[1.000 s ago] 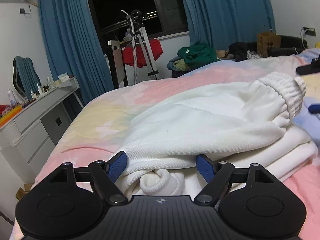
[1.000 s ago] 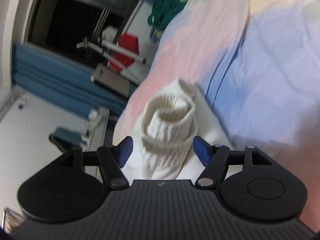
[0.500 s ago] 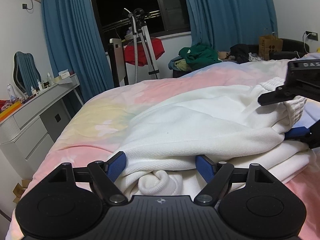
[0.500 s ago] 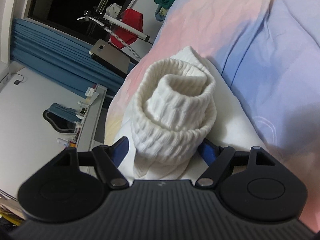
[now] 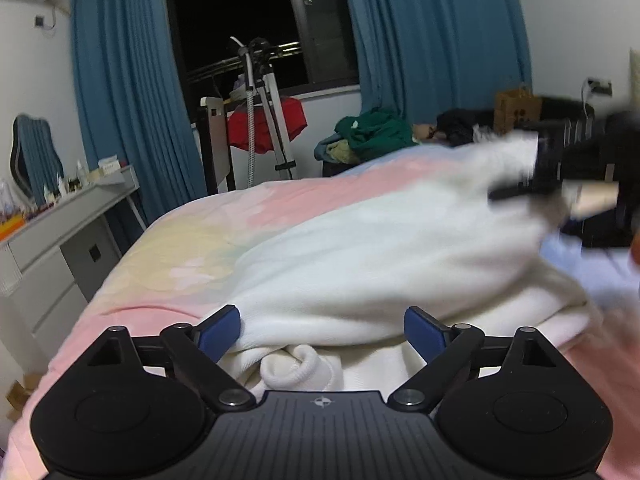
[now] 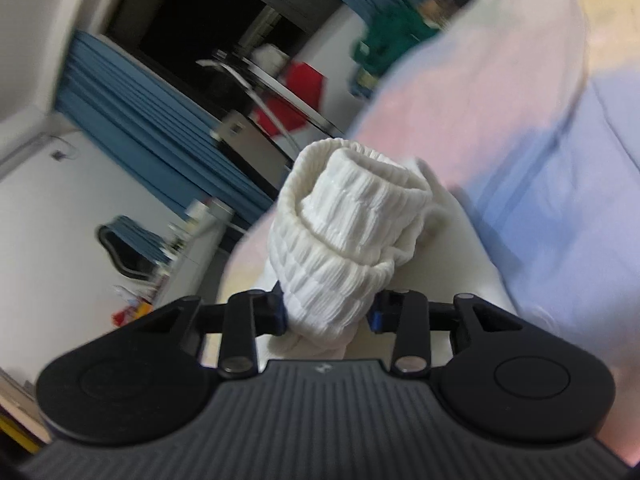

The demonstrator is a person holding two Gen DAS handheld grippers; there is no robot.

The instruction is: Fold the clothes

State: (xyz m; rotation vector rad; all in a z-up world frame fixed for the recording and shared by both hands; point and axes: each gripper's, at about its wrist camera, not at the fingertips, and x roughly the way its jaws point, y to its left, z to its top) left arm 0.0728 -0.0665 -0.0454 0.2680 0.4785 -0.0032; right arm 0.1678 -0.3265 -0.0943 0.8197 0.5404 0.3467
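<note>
- Right gripper (image 6: 329, 314) pinches the white garment's ribbed cuff (image 6: 348, 216).
- Left gripper (image 5: 322, 330) gapes wide around the white garment (image 5: 380, 264) on the pastel bedspread (image 5: 168, 256).
- Blue curtains (image 5: 132, 92) behind.

Your left wrist camera sits low over the pastel pink, yellow and blue bedspread (image 5: 192, 256), level with the horizon, looking along the left claw (image 5: 322, 330) across the bed toward the dark window (image 5: 240, 24) and the long blue curtains (image 5: 132, 92). It is very near the white knitted garment (image 5: 380, 256). Your right wrist camera is rolled steeply, so the room leans, and looks along the right claw (image 6: 328, 314) from right against the garment's white ribbed cuff (image 6: 344, 232). Both views share the garment, the bedspread, the window, the curtains and the red cloth on the rack (image 5: 266, 128).
</note>
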